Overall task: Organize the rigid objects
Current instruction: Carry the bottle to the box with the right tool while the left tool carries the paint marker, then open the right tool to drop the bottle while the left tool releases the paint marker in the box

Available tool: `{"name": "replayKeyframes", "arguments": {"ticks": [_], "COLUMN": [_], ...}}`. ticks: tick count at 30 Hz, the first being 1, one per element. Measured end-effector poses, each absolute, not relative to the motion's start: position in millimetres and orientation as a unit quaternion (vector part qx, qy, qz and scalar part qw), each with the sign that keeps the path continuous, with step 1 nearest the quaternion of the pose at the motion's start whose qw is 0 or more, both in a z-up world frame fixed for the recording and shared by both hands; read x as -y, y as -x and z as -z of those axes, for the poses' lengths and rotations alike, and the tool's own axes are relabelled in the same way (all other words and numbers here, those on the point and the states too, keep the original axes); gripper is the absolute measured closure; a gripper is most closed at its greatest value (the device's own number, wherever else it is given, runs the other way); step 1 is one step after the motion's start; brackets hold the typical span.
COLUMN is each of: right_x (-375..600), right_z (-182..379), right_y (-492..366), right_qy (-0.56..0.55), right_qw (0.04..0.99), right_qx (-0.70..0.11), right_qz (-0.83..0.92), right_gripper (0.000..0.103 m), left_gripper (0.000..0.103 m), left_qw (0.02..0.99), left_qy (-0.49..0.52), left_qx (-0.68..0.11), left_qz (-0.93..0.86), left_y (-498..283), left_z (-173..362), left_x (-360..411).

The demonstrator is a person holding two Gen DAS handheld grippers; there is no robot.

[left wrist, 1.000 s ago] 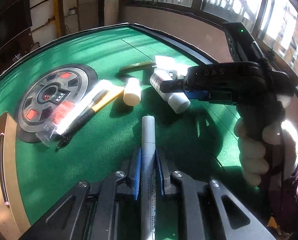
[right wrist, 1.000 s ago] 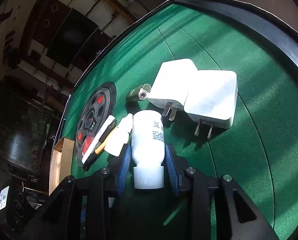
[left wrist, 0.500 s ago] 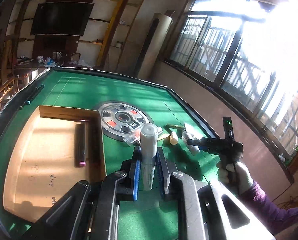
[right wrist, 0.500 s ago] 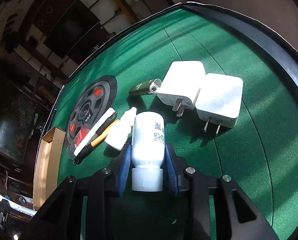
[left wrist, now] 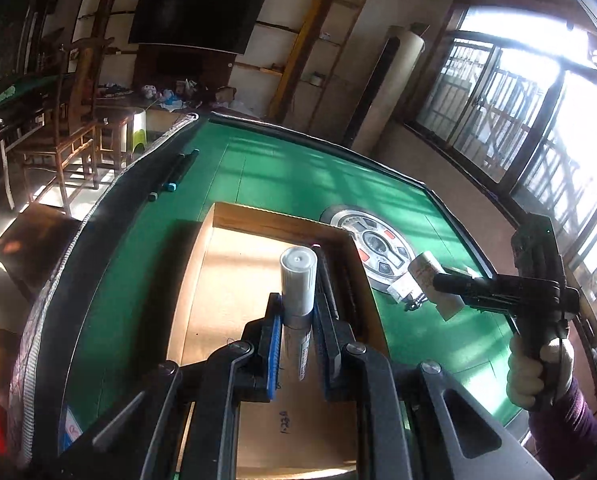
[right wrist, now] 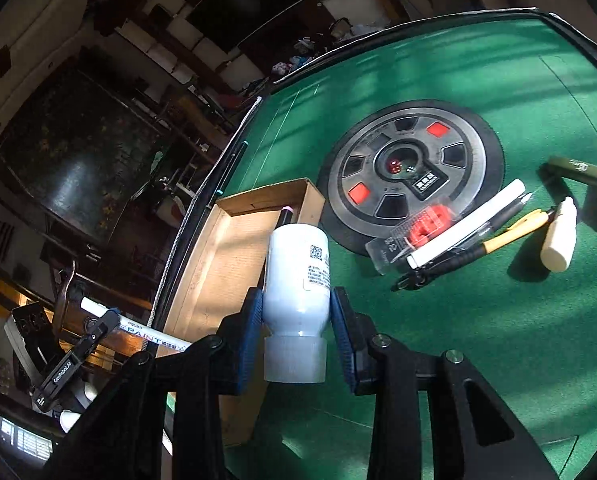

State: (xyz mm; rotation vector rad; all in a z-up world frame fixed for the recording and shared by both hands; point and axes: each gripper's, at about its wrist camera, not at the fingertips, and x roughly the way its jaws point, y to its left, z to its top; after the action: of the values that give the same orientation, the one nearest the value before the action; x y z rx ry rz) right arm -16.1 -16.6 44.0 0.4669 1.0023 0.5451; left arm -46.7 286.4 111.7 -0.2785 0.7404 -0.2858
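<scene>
Mid-run, two items in transit, most of the pile not yet sorted. Left gripper is clamped on a silver paint marker, held above the open cardboard box that sits on the green table. Right gripper is clamped on a white bottle, cap toward the camera, in the air over the table at the box's near corner; from the left wrist view it hangs just right of the box, above the round dial panel. Neither item is in the box yet. Box contents so far: one dark pen with a pink end lying along the right wall, nothing else that I can make out. Left on the table beside the dial: a clear packet with a red part, a white stick, a black pen, a yellow-handled tool, a small cream bottle and an olive-green tube, all close together. Something white shows at the right frame edge, cut off, can't identify it. Two dark pens lie on the far table rim; unclear if they count. My read: roughly a third done once both held items drop, with at least six more picks to go.
</scene>
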Motion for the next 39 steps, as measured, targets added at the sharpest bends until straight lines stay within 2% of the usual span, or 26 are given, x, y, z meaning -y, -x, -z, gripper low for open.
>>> {"name": "replayKeyframes", "arguments": {"ticks": [8, 19, 24, 26, 30, 31, 32, 33, 34, 35, 39], "right_x": [-72, -112, -116, -118, -106, -98, -87, -75, -61, -48, -13], "right_z": [-15, 8, 5, 1, -26, -36, -44, -50, -54, -56, -49], "right_y": [-46, -82, -81, -80, -56, -43, -27, -11, 4, 17, 41], "right_qy": [-0.234, -0.193, -0.158, -0.147, -0.12, -0.107, -0.091, -0.079, -0.072, -0.069, -0.061], "right_qw": [0.78, 0.795, 0.812, 0.821, 0.853, 0.868, 0.884, 0.899, 0.912, 0.924, 0.951], "right_qx": [-0.515, -0.53, -0.522, -0.51, -0.458, -0.431, -0.402, -0.373, -0.345, -0.32, -0.277], "right_qz": [-0.265, -0.221, -0.208, -0.208, -0.218, -0.22, -0.219, -0.217, -0.212, -0.2, -0.126], "right_gripper": [0.069, 0.069, 0.068, 0.066, 0.066, 0.065, 0.061, 0.057, 0.05, 0.047, 0.045], "left_gripper": [0.089, 0.089, 0.089, 0.084, 0.082, 0.074, 0.06, 0.051, 0.039, 0.032, 0.026], "left_qw": [0.9, 0.876, 0.875, 0.877, 0.906, 0.912, 0.916, 0.921, 0.927, 0.935, 0.958], "left_qy": [0.143, 0.129, 0.139, 0.136, 0.126, 0.137, 0.15, 0.161, 0.165, 0.161, 0.131], "left_qx": [-0.391, -0.45, -0.454, -0.452, -0.401, -0.384, -0.369, -0.353, -0.335, -0.317, -0.243], "left_qz": [0.128, 0.116, 0.097, 0.093, 0.044, 0.044, 0.043, 0.035, 0.025, 0.016, -0.076], "left_y": [-32, -102, -107, -101, -39, -12, 17, 47, 79, 107, 195], "left_z": [-83, -40, -35, -40, -84, -98, -112, -125, -140, -153, -201], "left_x": [-288, -262, -264, -266, -276, -281, -285, -291, -295, -299, -310]}}
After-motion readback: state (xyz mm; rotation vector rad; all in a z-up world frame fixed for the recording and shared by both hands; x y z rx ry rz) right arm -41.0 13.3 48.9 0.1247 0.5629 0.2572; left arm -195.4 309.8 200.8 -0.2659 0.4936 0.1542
